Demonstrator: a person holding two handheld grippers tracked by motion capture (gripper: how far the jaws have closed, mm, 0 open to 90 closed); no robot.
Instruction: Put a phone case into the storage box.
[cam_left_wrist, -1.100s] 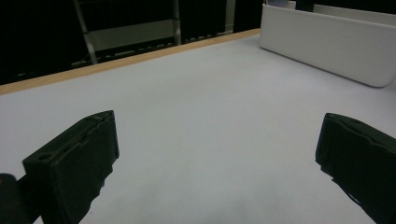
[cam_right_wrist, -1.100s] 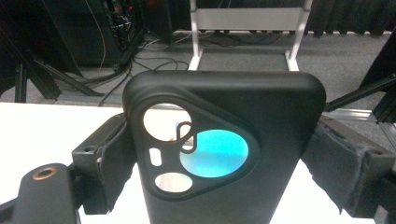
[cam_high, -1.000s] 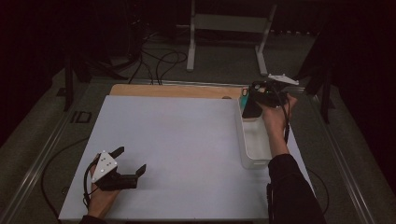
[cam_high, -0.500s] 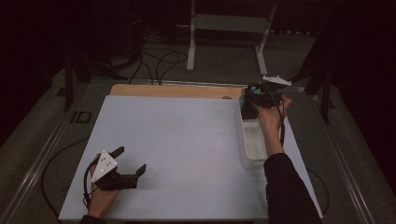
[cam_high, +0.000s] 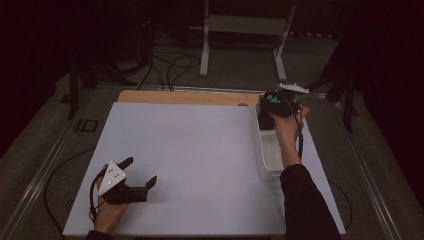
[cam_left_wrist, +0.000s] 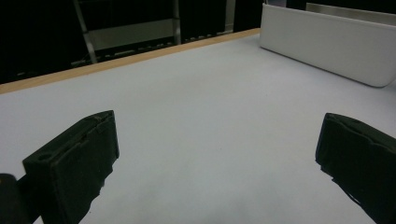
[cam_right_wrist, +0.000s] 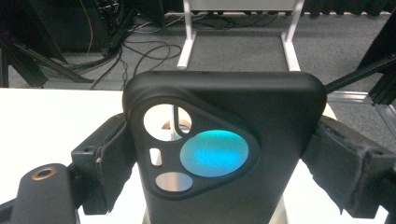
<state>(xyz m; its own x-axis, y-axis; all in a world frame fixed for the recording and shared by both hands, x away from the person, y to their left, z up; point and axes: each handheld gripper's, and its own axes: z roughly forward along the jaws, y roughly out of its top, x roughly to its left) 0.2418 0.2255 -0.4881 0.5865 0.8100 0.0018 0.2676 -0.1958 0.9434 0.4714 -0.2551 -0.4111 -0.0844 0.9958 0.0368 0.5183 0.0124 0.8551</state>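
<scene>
1. White table sheet (cam_high: 200, 150) over a wooden board (cam_high: 185, 97), whose bare strip shows along the far edge.
2. Grey carpeted floor (cam_high: 240, 60) beyond the table, crossed by loose black cables (cam_high: 170, 65); a pale metal stand (cam_high: 245, 30) on two feet behind; dark elsewhere in the room.
3. Metal rails flanking the table on both sides.
4. White bin (cam_high: 267, 150) at the right edge of the sheet, long side running away from the person; seen also in the left gripper view (cam_left_wrist: 327, 46) as a low white wall.
5. Left gripper (cam_high: 137, 172) low at the near-left corner, jaws wide apart, holding nothing, bare sheet between them.
6. Right gripper (cam_high: 272, 105) raised over the far end of the bin, jaws clamped on the sides of a black phone case (cam_right_wrist: 224, 154).
7. Case upright, camera cut-out facing the lens, a teal disc in the cut-out.
</scene>
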